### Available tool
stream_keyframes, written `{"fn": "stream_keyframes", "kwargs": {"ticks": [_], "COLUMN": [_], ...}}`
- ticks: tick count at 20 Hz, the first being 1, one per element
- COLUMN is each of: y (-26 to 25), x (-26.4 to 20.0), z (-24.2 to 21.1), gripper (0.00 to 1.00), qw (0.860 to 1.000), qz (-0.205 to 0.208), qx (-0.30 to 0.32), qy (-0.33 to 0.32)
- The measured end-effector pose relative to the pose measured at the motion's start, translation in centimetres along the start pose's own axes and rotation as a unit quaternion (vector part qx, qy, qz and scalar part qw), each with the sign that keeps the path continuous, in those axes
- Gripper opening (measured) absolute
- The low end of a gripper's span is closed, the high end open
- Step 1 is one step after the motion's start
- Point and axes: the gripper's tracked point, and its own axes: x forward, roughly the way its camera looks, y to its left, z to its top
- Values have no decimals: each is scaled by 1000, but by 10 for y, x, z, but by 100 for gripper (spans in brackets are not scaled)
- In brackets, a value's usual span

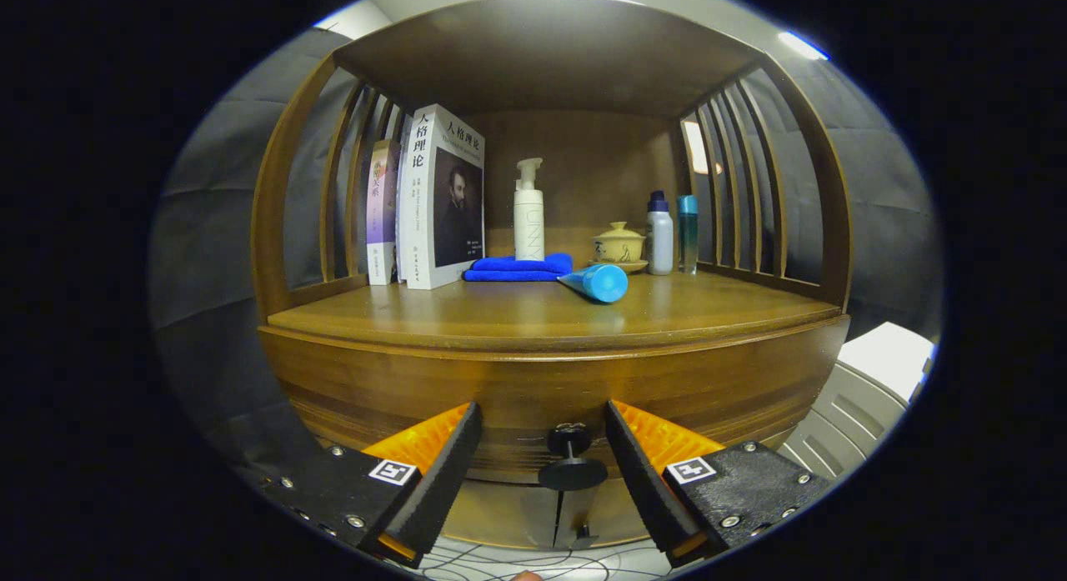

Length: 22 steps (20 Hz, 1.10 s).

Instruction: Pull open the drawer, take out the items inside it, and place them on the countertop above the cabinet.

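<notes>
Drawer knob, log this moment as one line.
phase: reaching | hand-held gripper: open, fingers either side of drawer knob, not pressing | drawer: closed | countertop: books, towel, bottles

Drawer knob (572,458) sat between the spread fingers (450,464) (untouched); on the countertop (533,314) above, books (433,197) left, bottles (667,235) right.

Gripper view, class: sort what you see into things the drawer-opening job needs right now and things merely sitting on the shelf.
Needed for the job:
- round dark drawer knob, between the open jaws
- gripper
- brown wooden drawer front
- wooden countertop

Just lying about:
- two upright books
- folded blue cloth
- white pump bottle
- blue tube
- lidded yellow cup
- two small bottles
</notes>
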Motion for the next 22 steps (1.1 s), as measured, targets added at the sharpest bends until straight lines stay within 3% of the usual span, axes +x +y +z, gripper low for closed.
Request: {"fn": "stream_keyframes", "kwargs": {"ticks": [8,11,15,22], "y": [-44,-34,-25,1], "x": [-78,-87,-105,-151], "z": [159,189,221,248], "gripper": [93,93,94,95], "qw": [995,995,987,990], "qz": [-26,-3,-5,-12], "qx": [-51,-78,-138,-97], "qy": [-83,-67,-77,-100]}}
